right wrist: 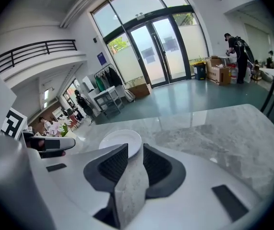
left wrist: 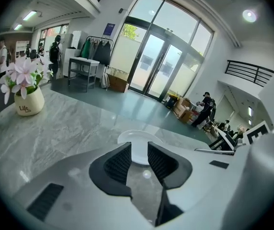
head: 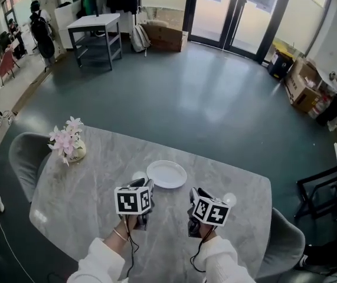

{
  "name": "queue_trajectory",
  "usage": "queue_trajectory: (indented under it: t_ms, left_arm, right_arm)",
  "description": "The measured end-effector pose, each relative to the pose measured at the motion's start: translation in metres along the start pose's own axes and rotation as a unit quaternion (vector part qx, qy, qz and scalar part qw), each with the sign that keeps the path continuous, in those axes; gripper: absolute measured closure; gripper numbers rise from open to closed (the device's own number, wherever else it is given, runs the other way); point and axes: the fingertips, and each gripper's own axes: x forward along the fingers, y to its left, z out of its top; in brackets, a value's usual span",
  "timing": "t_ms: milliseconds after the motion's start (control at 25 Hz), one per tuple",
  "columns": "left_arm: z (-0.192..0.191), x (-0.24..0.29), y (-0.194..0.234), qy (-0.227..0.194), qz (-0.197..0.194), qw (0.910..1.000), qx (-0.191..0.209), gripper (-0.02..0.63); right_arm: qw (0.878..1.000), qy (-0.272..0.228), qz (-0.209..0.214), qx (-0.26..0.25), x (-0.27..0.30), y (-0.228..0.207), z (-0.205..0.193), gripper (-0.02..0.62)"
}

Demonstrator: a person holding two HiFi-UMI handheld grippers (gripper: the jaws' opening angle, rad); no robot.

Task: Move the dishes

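A white plate (head: 166,174) lies empty on the grey marble table (head: 79,193), just beyond both grippers. My left gripper (head: 142,186) is held above the table short of the plate's near left rim, and its pads stand apart with nothing between them. In the left gripper view the plate (left wrist: 133,137) shows past the left gripper (left wrist: 139,150). My right gripper (head: 194,193) hovers to the right of the plate, also open and empty. In the right gripper view the plate (right wrist: 120,140) lies ahead and a little left of the right gripper (right wrist: 135,152).
A cream vase of pink flowers (head: 69,144) stands at the table's far left corner. Grey chairs sit at the left (head: 25,155) and right (head: 287,237) ends. A black frame (head: 318,190) stands right of the table. People and boxes stand far off.
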Motion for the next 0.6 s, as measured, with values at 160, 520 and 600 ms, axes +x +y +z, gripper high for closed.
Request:
queue_trajectory:
  t_ms: [160, 520, 600]
  left_arm:
    - [-0.007, -0.038, -0.026, -0.025, -0.011, 0.9996, -0.007, 0.502]
    - [-0.041, -0.130, -0.098, -0.068, -0.044, 0.9966, -0.010, 0.509]
    - [-0.056, -0.145, -0.112, -0.074, -0.052, 0.9958, -0.015, 0.517]
  right_arm:
    - [1.000, -0.011, 0.013, -0.008, -0.039, 0.011, -0.002, 0.467]
    - [0.998, -0.037, 0.058, -0.009, -0.143, 0.037, -0.022, 0.499]
    - [0.997, -0.043, 0.067, -0.010, -0.162, 0.038, -0.032, 0.501]
